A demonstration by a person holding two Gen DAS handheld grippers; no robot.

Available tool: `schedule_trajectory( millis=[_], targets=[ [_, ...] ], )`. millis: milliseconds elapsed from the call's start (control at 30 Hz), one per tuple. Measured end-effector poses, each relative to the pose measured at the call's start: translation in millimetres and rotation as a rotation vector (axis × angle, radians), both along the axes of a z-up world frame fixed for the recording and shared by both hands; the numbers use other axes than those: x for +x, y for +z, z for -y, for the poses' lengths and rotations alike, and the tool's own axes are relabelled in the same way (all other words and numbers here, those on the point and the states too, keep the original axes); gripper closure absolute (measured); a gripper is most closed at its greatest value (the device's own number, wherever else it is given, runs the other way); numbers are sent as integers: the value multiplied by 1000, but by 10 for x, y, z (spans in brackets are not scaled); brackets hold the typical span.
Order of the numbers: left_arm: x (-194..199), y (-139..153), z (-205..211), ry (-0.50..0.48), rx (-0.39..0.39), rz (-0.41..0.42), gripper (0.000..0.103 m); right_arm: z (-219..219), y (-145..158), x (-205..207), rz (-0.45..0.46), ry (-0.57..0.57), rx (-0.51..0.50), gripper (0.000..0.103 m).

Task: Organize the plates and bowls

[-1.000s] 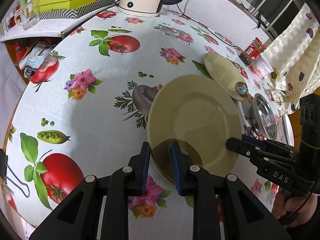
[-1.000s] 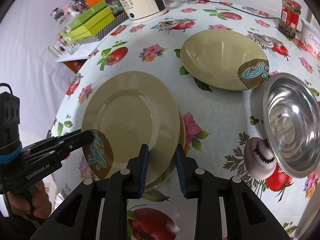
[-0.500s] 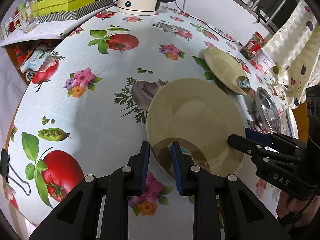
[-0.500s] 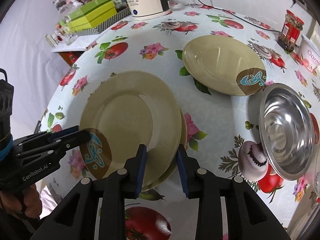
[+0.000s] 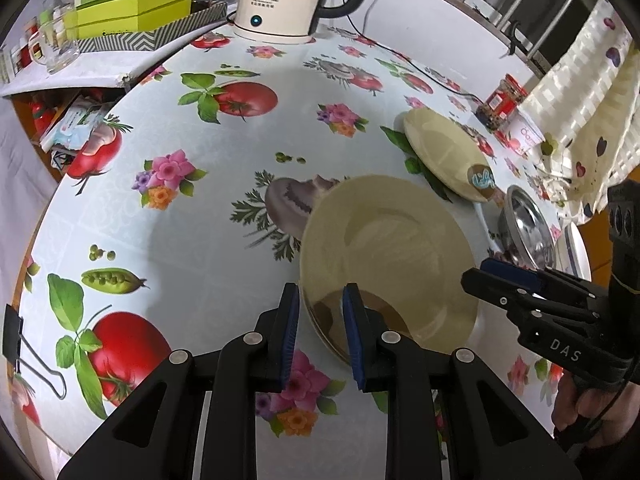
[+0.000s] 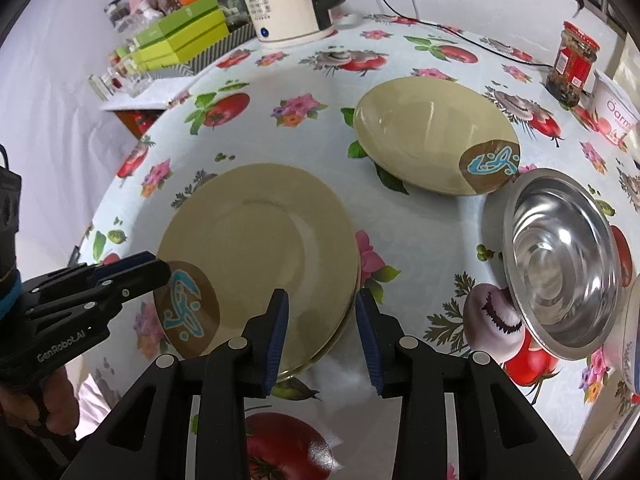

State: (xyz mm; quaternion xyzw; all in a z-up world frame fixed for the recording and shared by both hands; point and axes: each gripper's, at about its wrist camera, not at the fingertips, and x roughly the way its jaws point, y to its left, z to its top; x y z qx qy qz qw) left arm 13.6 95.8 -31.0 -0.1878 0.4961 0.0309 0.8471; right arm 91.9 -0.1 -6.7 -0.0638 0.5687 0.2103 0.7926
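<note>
A stack of two tan plates (image 6: pixel 260 248) with a brown and blue emblem lies on the patterned tablecloth; it also shows in the left wrist view (image 5: pixel 392 264). My left gripper (image 5: pixel 318 332) is open, its jaws on either side of the stack's near rim. My right gripper (image 6: pixel 322 340) is open around the opposite rim. A tan bowl (image 6: pixel 434 136) sits behind the stack, also seen in the left wrist view (image 5: pixel 444 158). A steel bowl (image 6: pixel 560 264) sits to the right.
A white kettle (image 6: pixel 288 0) and green boxes (image 6: pixel 180 40) stand at the table's far side. A red-lidded jar (image 6: pixel 572 64) and a white tub (image 6: pixel 614 110) stand at the far right. A white plate rim (image 5: pixel 578 248) lies beyond the steel bowl.
Both grippers have opened off the top plate's rim and drawn back and up a little. The plate now rests flat on the lower plate.
</note>
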Motion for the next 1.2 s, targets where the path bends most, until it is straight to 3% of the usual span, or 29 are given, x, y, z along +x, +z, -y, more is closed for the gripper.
schedule_trajectory(
  millis=[267, 400, 733, 1000, 1067, 1133, 1200],
  targets=[
    [112, -71, -82, 8, -20, -7, 79, 54, -15, 101, 14, -13, 30, 69],
    [121, -85, -36, -12, -31, -8, 79, 45, -30, 94, 12, -4, 40, 77],
    [107, -83, 0, -15, -16, -11, 79, 34, -34, 59, 15, 5, 30, 77],
    [62, 95, -18, 2, 35, 31, 79, 115, 62, 32, 34, -13, 55, 76],
    [56, 148, 8, -1, 43, 41, 79, 146, 116, 26, 47, -20, 65, 74],
    [60, 188, 27, -7, 50, 50, 79, 181, 179, 10, 63, -20, 78, 64],
    [66, 229, 66, -16, 54, 59, 79, 200, 239, -17, 77, -12, 88, 60]
  ],
)
